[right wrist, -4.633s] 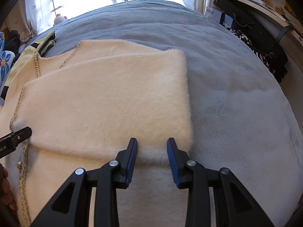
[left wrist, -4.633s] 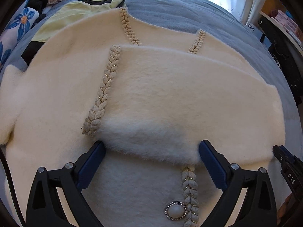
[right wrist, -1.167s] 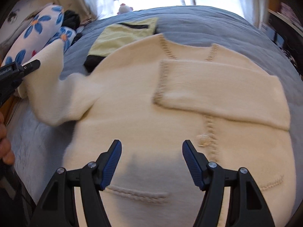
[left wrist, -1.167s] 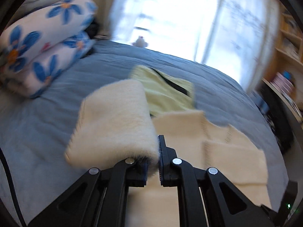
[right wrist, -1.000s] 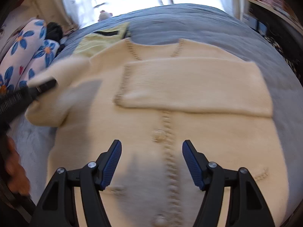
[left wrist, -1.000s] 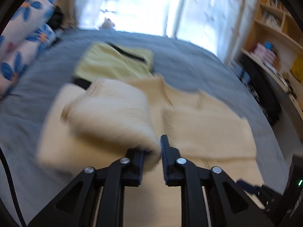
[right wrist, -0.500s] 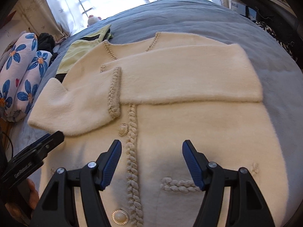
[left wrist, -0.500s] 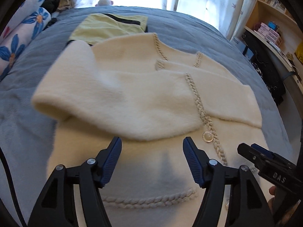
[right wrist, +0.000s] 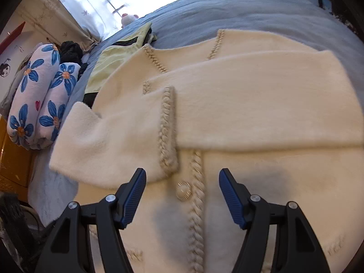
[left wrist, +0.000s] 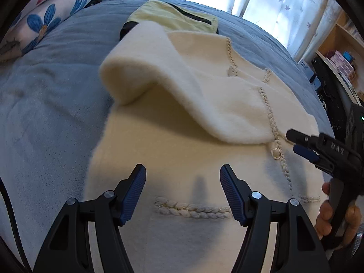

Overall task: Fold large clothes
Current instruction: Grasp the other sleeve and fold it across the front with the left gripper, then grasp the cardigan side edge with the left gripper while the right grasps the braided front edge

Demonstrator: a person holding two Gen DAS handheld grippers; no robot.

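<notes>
On a blue-grey bed cover [left wrist: 56, 72], a cream cardigan [left wrist: 182, 154] lies front up beneath both of my grippers, its two sleeves folded across the chest.

My left gripper [left wrist: 183, 183] hangs above the garment's lower left panel with its jaws spread wide and nothing between them. Just below and ahead of the blue pads [left wrist: 134, 191] runs a braided pocket trim [left wrist: 193, 208]. Ahead of that, the left sleeve [left wrist: 173, 91] arches over the chest, its fold raised in a soft hump off the body, its cuff end resting near the braided front placket [left wrist: 276, 136] and a pearl button [left wrist: 275, 153].

My right gripper [right wrist: 182, 192] hovers over the placket [right wrist: 196, 195] itself, jaws likewise spread and gripping nothing, with the button [right wrist: 183, 191] sitting between the fingertips on the cloth below. The braid-edged cuff [right wrist: 168, 129] of the left sleeve lies just ahead of my left-hand pad, and the right sleeve [right wrist: 268, 104] stretches flat across the chest beyond it.

In the left wrist view, my right gripper [left wrist: 300, 144] comes in from the right edge above the placket, a hand [left wrist: 336, 216] wrapped round its grip.

A pale yellow garment [left wrist: 173, 18] lies past the cardigan's collar, and a blue-flowered pillow [right wrist: 38, 97] sits at the bed's left side.
</notes>
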